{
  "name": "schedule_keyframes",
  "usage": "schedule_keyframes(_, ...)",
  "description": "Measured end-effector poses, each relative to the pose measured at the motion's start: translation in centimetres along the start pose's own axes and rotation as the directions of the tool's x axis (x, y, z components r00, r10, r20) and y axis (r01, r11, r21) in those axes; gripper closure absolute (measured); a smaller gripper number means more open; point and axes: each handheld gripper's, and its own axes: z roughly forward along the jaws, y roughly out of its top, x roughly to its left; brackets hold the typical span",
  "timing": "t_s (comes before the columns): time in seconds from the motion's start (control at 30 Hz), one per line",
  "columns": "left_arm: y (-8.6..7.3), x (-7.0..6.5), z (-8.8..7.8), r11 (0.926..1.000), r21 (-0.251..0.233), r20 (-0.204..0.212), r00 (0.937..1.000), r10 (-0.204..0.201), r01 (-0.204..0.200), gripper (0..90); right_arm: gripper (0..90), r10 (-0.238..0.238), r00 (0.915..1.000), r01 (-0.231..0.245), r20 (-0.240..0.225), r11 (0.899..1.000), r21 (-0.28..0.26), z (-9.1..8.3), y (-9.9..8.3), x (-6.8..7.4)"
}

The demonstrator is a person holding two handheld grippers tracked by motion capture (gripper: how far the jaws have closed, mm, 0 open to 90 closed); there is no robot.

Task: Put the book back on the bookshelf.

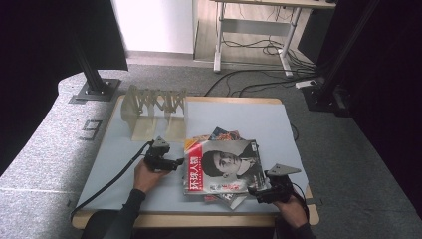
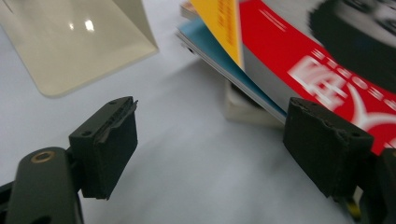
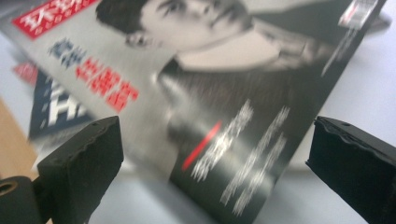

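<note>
A stack of magazines (image 1: pixel 224 167) lies in the middle of the table, the top one with a red strip and a black-and-white portrait cover. My left gripper (image 1: pixel 178 163) is at the stack's left edge, jaws open. In the left gripper view the stack's edge (image 2: pixel 261 74) lies past the gripper's midpoint (image 2: pixel 210 140) on the right, and nothing is between the pads. My right gripper (image 1: pixel 255 191) is at the stack's near right corner, open. In the right gripper view the top cover's corner (image 3: pixel 243 140) fills the space between the wide jaws, untouched by the pads.
A beige folding file rack (image 1: pixel 155 110) stands at the back left of the light tabletop (image 1: pixel 119 159); its base plate (image 2: pixel 79 42) lies ahead of the left gripper. Black frame posts, a desk and floor cables lie beyond the table.
</note>
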Motion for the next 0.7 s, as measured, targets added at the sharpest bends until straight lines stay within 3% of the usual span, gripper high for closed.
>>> schedule_keyframes(0.13,-0.9,-1.2,-1.1,0.9999,-0.015,0.027,0.9996,0.008,-0.008,17.3,2.4,-0.027,0.9995,0.027,-0.016,1.000,-0.007,1.6,2.1,-0.9)
schedule_keyframes(0.4,-2.5,-3.6,-2.6,0.9991,-0.041,0.079,0.9968,0.012,-0.009,15.7,2.3,-0.043,0.9990,0.043,-0.014,0.999,0.007,4.4,4.3,-2.8)
schedule_keyframes(0.7,-4.1,-5.8,-3.2,0.9983,-0.051,0.098,0.9947,0.031,-0.026,14.7,2.2,-0.052,0.9985,0.052,-0.021,0.998,0.022,7.2,7.0,-4.6)
